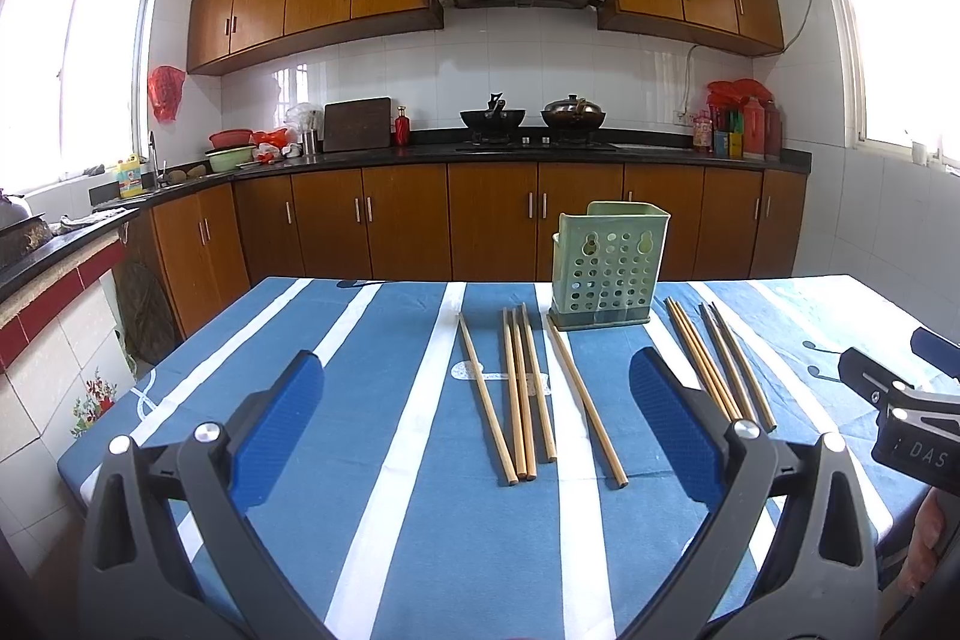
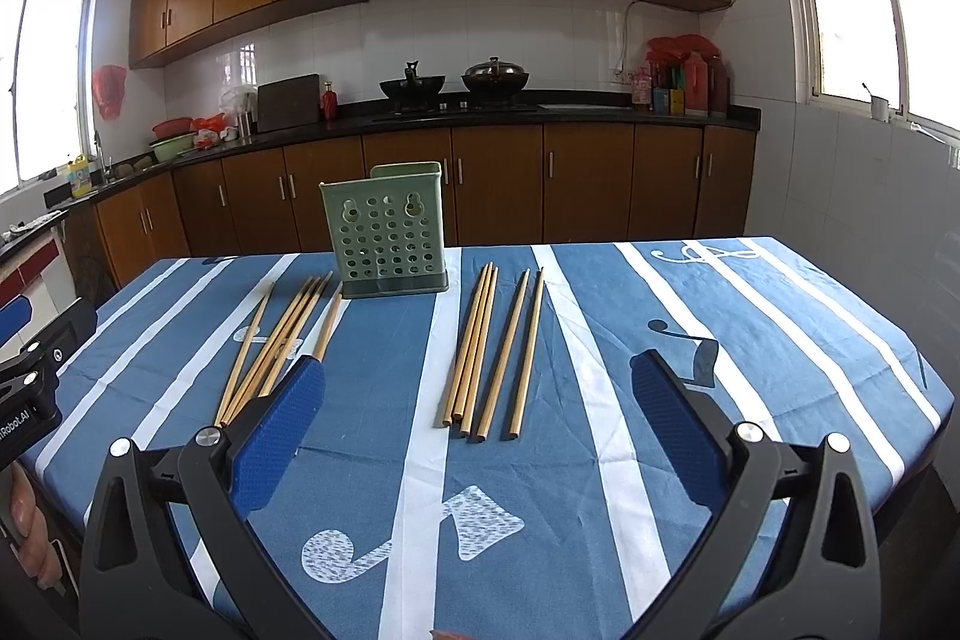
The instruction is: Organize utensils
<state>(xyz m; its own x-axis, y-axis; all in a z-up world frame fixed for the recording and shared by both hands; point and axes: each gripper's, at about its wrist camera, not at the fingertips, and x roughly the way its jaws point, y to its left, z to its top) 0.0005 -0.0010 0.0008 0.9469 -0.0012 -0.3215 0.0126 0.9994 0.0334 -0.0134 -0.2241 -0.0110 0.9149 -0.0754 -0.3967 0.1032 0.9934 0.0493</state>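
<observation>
- While nothing is yet picked up, the left gripper (image 1: pixel 477 415) hangs spread wide and empty over the left chopsticks (image 1: pixel 522 394), likely lining up a grasp.
- The green holder (image 1: pixel 606 274) stands upright between both bundles; its inside is hidden.
- The right gripper (image 2: pixel 477 415), equally agape, faces the right chopsticks (image 2: pixel 480 346); its blue pad covers some left-bundle ends.

My pads (image 1: pixel 288 418) look like textured blue rubber on matt black plastic. Chopsticks (image 1: pixel 528 388) are bare wood; the holder (image 1: pixel 606 268) is plastic, the tablecloth (image 2: pixel 540 490) creased cloth.
</observation>
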